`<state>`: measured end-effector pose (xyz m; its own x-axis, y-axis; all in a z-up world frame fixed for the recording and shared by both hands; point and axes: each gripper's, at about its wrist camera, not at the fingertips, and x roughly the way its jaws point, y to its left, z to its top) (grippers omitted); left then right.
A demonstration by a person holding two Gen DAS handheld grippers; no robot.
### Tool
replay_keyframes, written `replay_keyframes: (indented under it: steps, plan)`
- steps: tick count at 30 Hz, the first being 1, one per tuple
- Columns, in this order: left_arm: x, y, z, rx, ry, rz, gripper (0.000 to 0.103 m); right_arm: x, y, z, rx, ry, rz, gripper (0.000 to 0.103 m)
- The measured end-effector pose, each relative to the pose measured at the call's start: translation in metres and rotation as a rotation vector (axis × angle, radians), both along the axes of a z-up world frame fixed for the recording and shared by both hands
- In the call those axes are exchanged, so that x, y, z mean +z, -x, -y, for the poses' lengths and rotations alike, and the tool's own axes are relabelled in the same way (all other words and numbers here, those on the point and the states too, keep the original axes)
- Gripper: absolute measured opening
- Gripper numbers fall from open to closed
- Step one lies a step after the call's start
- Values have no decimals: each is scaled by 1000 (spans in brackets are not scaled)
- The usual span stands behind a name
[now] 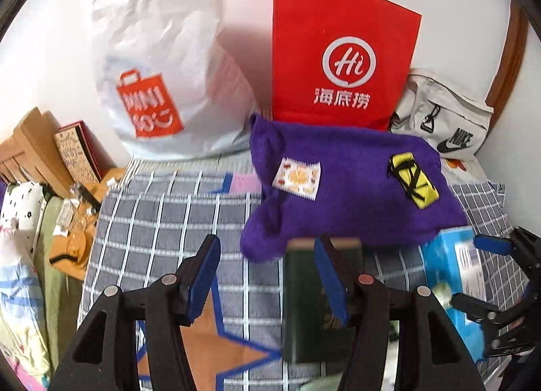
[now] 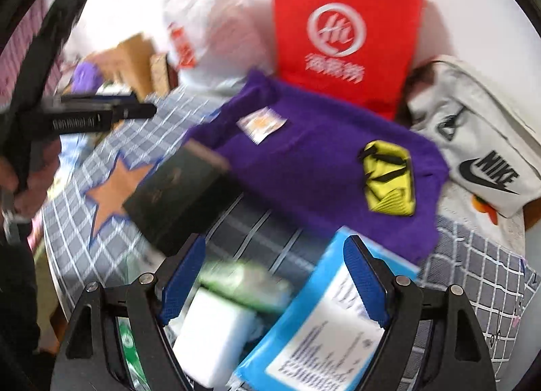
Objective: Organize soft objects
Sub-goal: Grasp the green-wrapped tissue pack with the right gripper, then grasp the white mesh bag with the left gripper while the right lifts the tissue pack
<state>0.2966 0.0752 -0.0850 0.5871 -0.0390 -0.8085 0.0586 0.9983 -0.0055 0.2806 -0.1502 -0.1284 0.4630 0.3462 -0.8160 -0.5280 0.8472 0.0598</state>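
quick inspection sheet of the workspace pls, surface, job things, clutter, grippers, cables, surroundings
Surface: grey checked bedspread with an orange star on it.
Job's things: purple cloth lies spread near the back, with a small printed sachet and a yellow-and-black folded item on top.
Clutter: dark green booklet, blue packet, white block, green wrapped pack.
Grippers: left gripper open, nothing between its pads; right gripper open above the packets, gripping nothing.
Cables: nothing seen.
Surroundings: red paper bag, white plastic bag and white Nike bag stand against the wall; cardboard boxes at left.
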Motion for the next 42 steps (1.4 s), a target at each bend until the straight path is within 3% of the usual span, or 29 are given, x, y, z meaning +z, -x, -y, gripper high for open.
replay_keyframes:
  steps: [12,13,14,20,24,31,36,42]
  plan:
    - [-26,30,-17,-23,40,-24,56,-44,5,-31,144,200,-42,80]
    - [-27,30,-17,-28,43,-26,56,-45,5,-34,159,205,-42,68]
    - [-28,31,-18,-30,45,-27,56,-46,5,-36,172,205,-54,49]
    - [-32,34,-22,-32,60,-33,56,-47,3,-39,189,191,-93,26]
    - [-33,40,-24,-23,62,-37,56,-34,6,-31,139,106,-81,24]
    - [-34,63,-20,-16,64,-45,56,-7,20,-13,-3,-27,16,24]
    - [-36,85,-9,-31,54,-58,56,5,37,3,-87,-102,24,24]
    - [-44,114,12,-76,51,-72,56,14,81,26,-157,-123,56,24]
